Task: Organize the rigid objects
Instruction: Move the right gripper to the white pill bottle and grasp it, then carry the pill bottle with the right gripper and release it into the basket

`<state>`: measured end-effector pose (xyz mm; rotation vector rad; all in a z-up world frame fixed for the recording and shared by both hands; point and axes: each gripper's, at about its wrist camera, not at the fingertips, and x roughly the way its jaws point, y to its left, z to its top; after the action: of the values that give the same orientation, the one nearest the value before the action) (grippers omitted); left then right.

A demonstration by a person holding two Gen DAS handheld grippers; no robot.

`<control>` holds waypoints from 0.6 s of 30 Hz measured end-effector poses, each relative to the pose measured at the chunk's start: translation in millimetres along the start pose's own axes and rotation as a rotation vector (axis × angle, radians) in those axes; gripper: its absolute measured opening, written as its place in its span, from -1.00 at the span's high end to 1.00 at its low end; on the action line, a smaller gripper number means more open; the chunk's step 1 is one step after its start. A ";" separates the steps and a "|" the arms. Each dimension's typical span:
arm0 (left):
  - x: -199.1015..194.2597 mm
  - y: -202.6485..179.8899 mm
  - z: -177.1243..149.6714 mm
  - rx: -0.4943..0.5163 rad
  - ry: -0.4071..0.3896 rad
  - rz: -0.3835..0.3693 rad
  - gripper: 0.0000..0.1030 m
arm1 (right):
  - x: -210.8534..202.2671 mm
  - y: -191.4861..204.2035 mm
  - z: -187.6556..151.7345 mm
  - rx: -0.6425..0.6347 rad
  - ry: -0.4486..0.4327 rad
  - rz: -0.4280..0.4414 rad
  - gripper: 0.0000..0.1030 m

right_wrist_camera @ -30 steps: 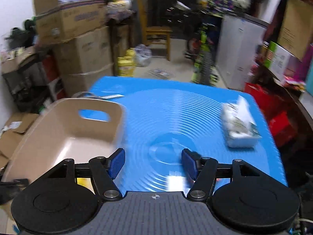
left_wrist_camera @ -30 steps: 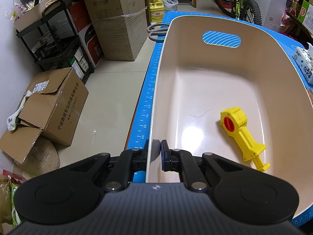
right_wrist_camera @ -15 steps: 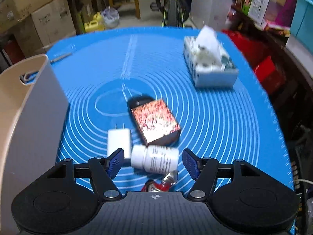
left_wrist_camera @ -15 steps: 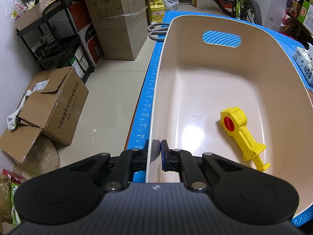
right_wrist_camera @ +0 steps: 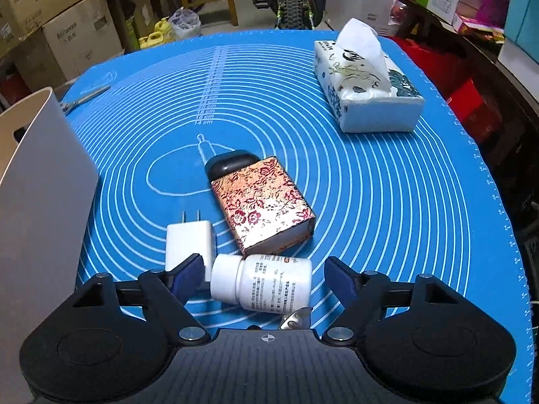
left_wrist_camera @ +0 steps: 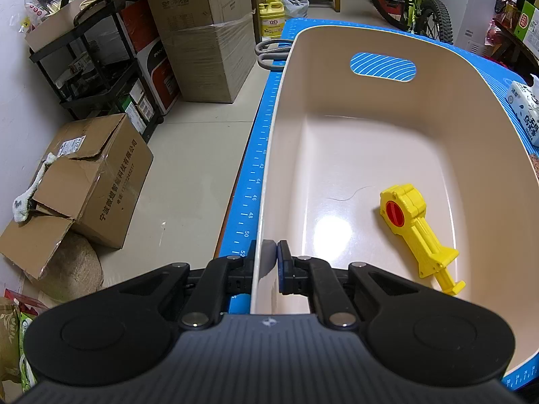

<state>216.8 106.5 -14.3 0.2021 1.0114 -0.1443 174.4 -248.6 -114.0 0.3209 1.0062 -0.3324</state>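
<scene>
While one toy (left_wrist_camera: 417, 232) fills the bin (left_wrist_camera: 269, 175), four items wait

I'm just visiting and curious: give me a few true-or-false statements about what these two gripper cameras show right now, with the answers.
1. The left gripper is clamped on the beige bin's wall. True.
2. The bin holds a yellow toy. True.
3. The right gripper is shut on the white bottle. False: its jaws are open, on either side of the bottle.
4. The bottle stands upright. False: it lies on its side.
5. The tissue pack is inside the bin. False: it sits on the blue mat.
</scene>
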 end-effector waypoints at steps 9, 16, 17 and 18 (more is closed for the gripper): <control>0.0 -0.3 -0.1 0.001 0.000 0.000 0.77 | 0.9 -8.1 -1.4 0.007 0.035 0.008 -0.32; -0.2 -0.1 0.6 0.000 0.001 0.000 0.77 | -1.6 -0.3 -2.7 -0.051 0.006 -0.018 -0.23; -0.2 0.0 0.6 0.000 0.001 0.000 0.77 | -4.2 -0.6 -2.0 -0.052 -0.004 -0.024 -0.23; -0.2 0.0 0.7 0.000 0.001 0.000 0.77 | -7.6 -1.1 -1.2 -0.048 -0.015 -0.030 -0.23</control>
<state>217.2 106.3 -13.8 0.2020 1.0123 -0.1441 169.3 -248.2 -108.2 0.2603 1.0035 -0.3367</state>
